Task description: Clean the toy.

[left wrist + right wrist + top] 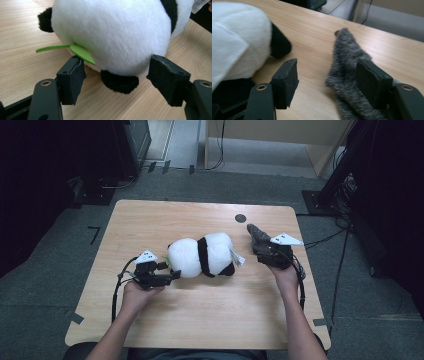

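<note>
A: Jaws on your left gripper (pixel 116 75) stand wide apart, one pad to each side of the plush panda's (pixel 202 255) white round end; neither pad presses the fur. Left pad sits just under the green felt leaf (pixel 82 53), may be brushing it, can't say for certain.

B: And your right gripper (pixel 329 82)?

A: Jaws apart there too. Grey furry piece (pixel 348 62) lies between them, up against the inner face of the right-hand pad. Other pad is clear of it, bare wood in the gap. No clamp on it that I can see.

B: Where does the panda sit?

A: Middle of the counter (pixel 150 220), lying on its side, long axis running across it. White body, black band round the middle, black paw low at the left gripper's end. A white tag (pixel 237 258) sticks out from the end nearest your right hand.

B: Grey piece relative to the panda?

A: Just beside the panda's tagged end, apart from it, near the counter's far right part. In the high view it points away from you, past the right gripper's tip toward a small dark round mark (pixel 240 218) on the wood.

B: Your hands?

A: Left hand (pixel 140 292) low at the panda's left end, gripper lying level. Right hand (pixel 286 275) behind its gripper, pointed up the counter
</note>
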The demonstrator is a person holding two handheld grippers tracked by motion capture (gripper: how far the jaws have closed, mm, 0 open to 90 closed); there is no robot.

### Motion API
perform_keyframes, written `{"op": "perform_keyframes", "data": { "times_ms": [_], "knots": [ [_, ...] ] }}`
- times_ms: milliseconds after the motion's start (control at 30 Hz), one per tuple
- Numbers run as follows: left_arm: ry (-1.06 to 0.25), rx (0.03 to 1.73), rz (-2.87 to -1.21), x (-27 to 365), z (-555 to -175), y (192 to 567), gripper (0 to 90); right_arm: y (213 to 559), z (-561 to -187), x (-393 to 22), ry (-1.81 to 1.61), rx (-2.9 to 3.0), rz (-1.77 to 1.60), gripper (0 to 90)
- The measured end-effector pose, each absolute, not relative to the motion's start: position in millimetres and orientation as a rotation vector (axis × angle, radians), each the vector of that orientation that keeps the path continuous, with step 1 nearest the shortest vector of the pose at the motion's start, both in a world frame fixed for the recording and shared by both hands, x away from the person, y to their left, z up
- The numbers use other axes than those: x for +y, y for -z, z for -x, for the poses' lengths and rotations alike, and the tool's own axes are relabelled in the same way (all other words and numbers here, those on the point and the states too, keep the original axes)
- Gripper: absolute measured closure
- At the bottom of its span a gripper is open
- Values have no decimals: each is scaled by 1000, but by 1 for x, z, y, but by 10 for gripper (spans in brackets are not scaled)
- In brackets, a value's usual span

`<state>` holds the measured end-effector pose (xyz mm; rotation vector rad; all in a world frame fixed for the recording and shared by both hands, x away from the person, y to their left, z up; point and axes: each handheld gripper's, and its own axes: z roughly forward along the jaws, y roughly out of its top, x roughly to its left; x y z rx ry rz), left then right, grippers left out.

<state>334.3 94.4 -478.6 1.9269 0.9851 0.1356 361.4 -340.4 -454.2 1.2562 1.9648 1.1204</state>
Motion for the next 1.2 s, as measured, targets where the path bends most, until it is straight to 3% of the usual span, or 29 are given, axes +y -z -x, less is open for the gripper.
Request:
{"op": "perform_keyframes", "data": {
  "times_ms": [667, 967, 1200],
  "knots": [
    [-117, 982, -1927, 94, -336, 481, 294, 502, -414, -375, -1021, 1949, -1417, 390],
    [-121, 976, -1927, 94, -337, 482, 294, 518, -414, -376, -1042, 1971, -1458, 473],
    [-144, 949, -1928, 93, -337, 482, 313, 521, -416, -375, -1023, 1959, -1507, 460]
  ]
}}
